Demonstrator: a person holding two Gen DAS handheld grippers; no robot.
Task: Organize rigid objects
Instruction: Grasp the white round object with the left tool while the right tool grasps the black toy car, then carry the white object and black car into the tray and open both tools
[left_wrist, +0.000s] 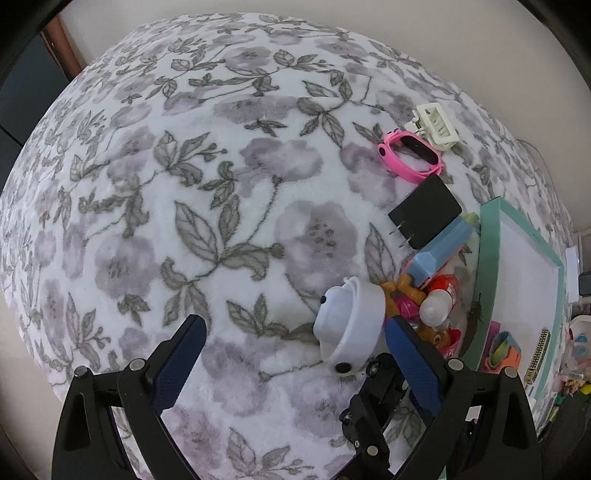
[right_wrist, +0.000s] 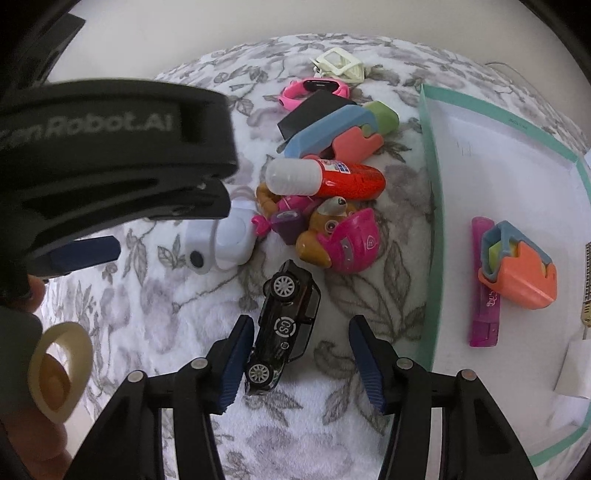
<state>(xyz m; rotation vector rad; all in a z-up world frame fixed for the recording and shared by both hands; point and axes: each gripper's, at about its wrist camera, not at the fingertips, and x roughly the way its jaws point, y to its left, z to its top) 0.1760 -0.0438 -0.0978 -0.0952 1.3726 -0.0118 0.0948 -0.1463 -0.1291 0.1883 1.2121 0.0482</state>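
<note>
Black toy car (right_wrist: 286, 328) lying on its side, lower centre of the right wrist view, on floral blanket (right_wrist: 147, 314); between the right gripper (right_wrist: 299, 365) fingers, left pad (right_wrist: 236, 365) touching, right pad apart, not yet clamped. Only a dark fragment of the car in the left wrist view, partly hidden behind the finger. Left gripper (left_wrist: 291, 362) released, nothing between pads; white toy (left_wrist: 351, 325) just beside. Teal tray (right_wrist: 430, 221) at right, cut off by frame edge. Toy pile above, overlapping, hard to separate.

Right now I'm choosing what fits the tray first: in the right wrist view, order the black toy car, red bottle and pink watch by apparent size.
1. black toy car, though it is nearest the camera
2. red bottle
3. pink watch, farthest away
</note>
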